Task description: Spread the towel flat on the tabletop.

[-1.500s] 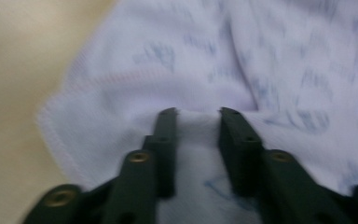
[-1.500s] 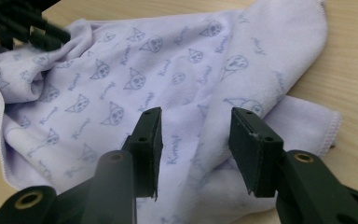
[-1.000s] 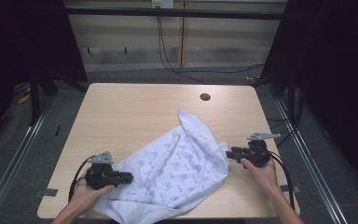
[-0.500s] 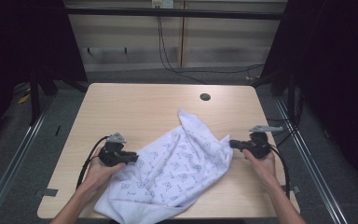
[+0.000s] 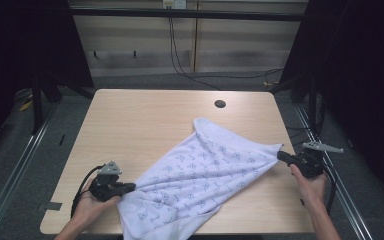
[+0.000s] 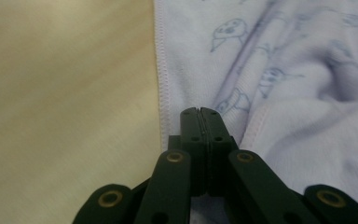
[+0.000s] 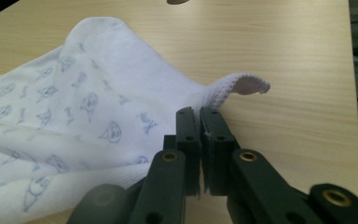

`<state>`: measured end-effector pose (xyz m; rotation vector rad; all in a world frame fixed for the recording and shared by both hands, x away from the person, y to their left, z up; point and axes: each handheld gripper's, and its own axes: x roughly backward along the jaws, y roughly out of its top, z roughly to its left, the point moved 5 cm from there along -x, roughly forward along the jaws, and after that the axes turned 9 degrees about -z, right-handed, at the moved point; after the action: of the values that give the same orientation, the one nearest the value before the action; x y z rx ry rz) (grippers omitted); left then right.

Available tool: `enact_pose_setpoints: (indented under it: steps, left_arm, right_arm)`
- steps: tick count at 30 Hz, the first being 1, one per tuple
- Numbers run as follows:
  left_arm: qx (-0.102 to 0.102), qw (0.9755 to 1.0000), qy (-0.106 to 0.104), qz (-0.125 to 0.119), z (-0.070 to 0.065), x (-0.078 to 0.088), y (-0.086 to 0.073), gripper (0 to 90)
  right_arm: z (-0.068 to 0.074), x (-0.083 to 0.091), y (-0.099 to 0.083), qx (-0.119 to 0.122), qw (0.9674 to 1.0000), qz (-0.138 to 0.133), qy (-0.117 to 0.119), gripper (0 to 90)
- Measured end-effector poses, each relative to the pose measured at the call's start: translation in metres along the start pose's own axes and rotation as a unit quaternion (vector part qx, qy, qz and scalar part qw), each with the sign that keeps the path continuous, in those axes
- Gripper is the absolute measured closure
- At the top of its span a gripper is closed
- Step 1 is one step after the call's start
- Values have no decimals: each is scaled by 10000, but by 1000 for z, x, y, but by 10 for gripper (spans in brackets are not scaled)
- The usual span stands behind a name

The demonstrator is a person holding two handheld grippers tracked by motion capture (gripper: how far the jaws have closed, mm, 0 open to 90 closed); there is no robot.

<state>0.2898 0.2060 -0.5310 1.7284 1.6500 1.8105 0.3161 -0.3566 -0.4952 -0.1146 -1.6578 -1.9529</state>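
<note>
One towel (image 5: pixel 205 170), two grippers clamped on it

You've got a light wood-grain table (image 5: pixel 145 125) with a small dark round hole (image 5: pixel 220 104) near its far edge, right of centre. Behind it there's a pale panelled wall (image 5: pixel 240 45) with black cables (image 5: pixel 180 55) hanging down and trailing along the floor. Black curtains (image 5: pixel 25 45) close in both sides. Metal rails (image 5: pixel 17 165) run along the grey floor beside the table, and there's something yellow (image 5: pixel 25 105) lying out left.
</note>
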Motion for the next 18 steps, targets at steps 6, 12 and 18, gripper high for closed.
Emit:
enact_pose_setpoints:
  steps: [6, 12, 18]
  left_arm:
    - [131, 9974, -656, -255, -13, 11, -9, 837]
    - [-102, 9969, -528, -568, -3, -16, 31, 794]
    - [-543, 9962, -601, -312, -15, -62, 55, 715]
  right_arm:
    - [20, 7, 5, 74, 9994, -158, 305, 651]
    - [69, -6, -12, 340, 9928, 290, 1108, 643]
    - [98, -19, -26, 490, 9838, 651, 1595, 618]
